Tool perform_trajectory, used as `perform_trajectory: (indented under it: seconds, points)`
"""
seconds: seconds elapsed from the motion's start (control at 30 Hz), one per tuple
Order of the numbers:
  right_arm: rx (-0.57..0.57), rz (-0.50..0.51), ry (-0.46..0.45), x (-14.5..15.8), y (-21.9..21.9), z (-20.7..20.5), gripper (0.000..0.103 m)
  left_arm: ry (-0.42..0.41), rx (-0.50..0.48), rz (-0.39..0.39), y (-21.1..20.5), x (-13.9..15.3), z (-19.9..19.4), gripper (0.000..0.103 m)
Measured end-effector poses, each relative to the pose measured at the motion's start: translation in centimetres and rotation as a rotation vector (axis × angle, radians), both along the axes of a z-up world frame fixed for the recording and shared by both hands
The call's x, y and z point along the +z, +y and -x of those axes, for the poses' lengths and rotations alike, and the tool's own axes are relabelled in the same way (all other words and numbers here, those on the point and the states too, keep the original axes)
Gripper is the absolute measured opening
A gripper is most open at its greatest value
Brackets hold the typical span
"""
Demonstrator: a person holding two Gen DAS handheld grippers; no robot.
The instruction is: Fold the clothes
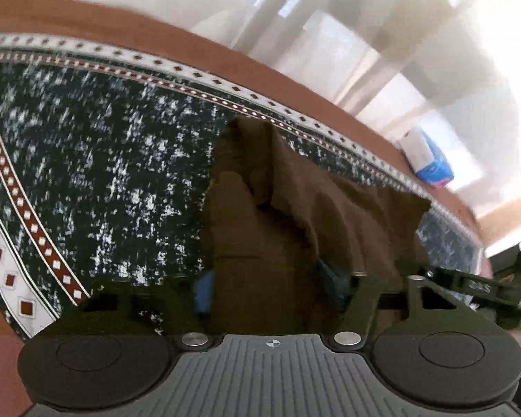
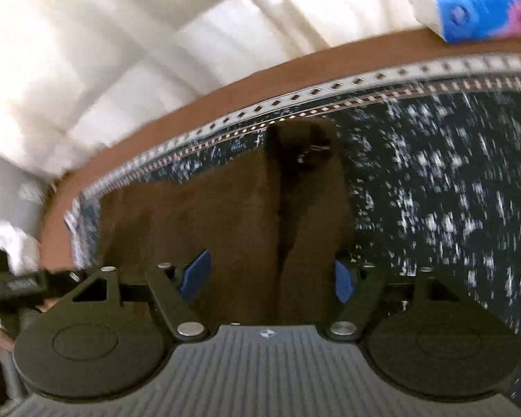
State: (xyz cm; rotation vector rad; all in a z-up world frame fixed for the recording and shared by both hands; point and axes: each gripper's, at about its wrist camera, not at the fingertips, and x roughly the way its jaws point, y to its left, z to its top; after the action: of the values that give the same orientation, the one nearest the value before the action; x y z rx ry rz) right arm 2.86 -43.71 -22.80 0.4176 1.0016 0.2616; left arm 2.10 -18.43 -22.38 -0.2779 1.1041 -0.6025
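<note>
A dark brown garment [image 1: 295, 201] lies rumpled on the patterned tablecloth [image 1: 104, 173], with a raised fold running away from me. My left gripper [image 1: 265, 288] hangs over its near end with the blue pads [image 1: 203, 292] apart and brown cloth filling the space between them; no pad visibly presses on it. In the right wrist view the same garment [image 2: 225, 208] shows a dark crease down its middle. My right gripper [image 2: 269, 278] is open astride that crease, its blue pads [image 2: 344, 281] clear of the cloth. Each gripper's black frame shows at the edge of the other's view.
The dark blue and white tablecloth [image 2: 434, 208] has a white and red diamond border over a brown table [image 1: 156, 31]. A blue and white tissue pack [image 2: 469, 7] sits at the table's far edge, beyond the garment. White furniture stands behind the table.
</note>
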Motion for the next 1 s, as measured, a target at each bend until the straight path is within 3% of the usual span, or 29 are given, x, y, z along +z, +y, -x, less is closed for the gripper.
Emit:
perform_trajectory:
  seconds: [0.03,0.07,0.13,0.3,0.5,0.63,0.73,1.0]
  points:
    - [0.009,0.03,0.002,0.1,0.3,-0.1,0.027,-0.016,-0.011,-0.016,-0.2,0.1,0.3,0.034]
    - [0.012,0.03,0.005,0.3,0.4,-0.1,0.024,-0.031,-0.014,-0.027,-0.4,0.4,0.6,0.03]
    - [0.017,0.029,0.011,0.6,0.6,-0.1,0.022,-0.068,-0.022,-0.041,-0.8,1.1,1.2,0.019]
    - [0.02,-0.029,-0.05,3.0,0.3,0.6,0.021,-0.108,0.007,-0.001,-1.0,3.8,2.5,0.018]
    - [0.028,-0.069,-0.202,8.4,-3.1,2.0,0.021,-0.221,-0.034,0.047,-5.8,8.9,4.1,0.017]
    - [-0.003,-0.072,-0.276,11.4,-9.9,3.1,0.021,-0.281,-0.074,0.098,-12.3,11.7,5.8,0.018]
    - [-0.026,-0.052,-0.321,13.1,-16.6,4.2,0.021,-0.326,-0.104,0.108,-19.5,12.6,7.6,0.018]
    - [-0.067,0.026,-0.366,14.2,-35.9,3.3,0.021,-0.339,-0.123,0.159,-39.7,10.8,9.4,0.018]
